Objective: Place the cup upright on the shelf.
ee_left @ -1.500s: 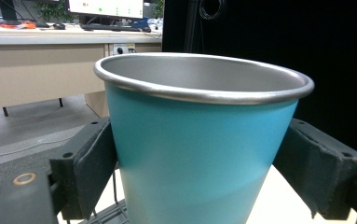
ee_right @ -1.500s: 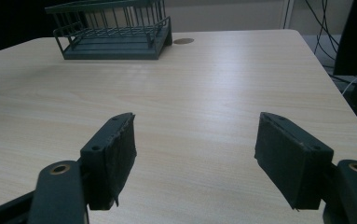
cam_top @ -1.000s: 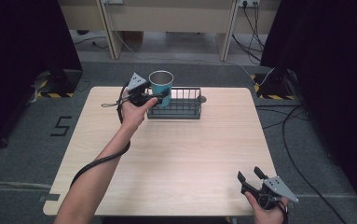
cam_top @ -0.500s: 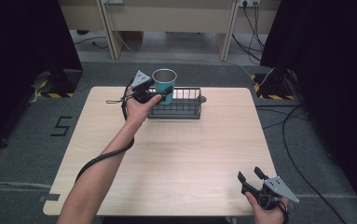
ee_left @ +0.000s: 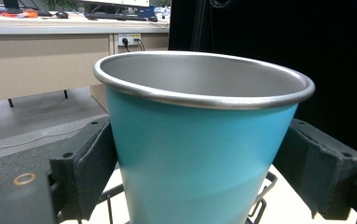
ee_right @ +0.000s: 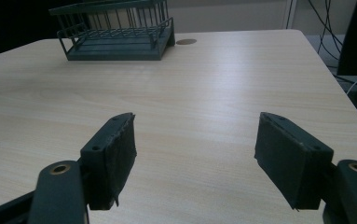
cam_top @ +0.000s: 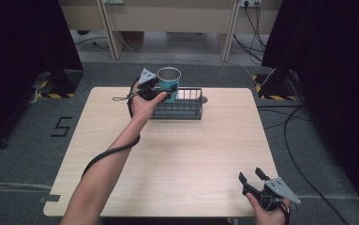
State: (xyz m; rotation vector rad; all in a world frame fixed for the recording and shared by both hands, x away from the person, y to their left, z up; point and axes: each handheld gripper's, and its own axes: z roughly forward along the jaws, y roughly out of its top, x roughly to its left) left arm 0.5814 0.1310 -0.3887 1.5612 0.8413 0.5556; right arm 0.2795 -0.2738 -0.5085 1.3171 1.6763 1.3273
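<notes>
Left gripper clamps the teal metal cup upright by its sides above the left end of the wire basket, rim level for lowering in; right gripper rests spread wide and empty near the table corner

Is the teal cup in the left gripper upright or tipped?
Upright. The teal cup has its silver rim on top, mouth upward, held in the left gripper above the wire basket.

A cup is held above a wire basket's 9 o'clock end, at the table's 12 o'clock edge.
</notes>
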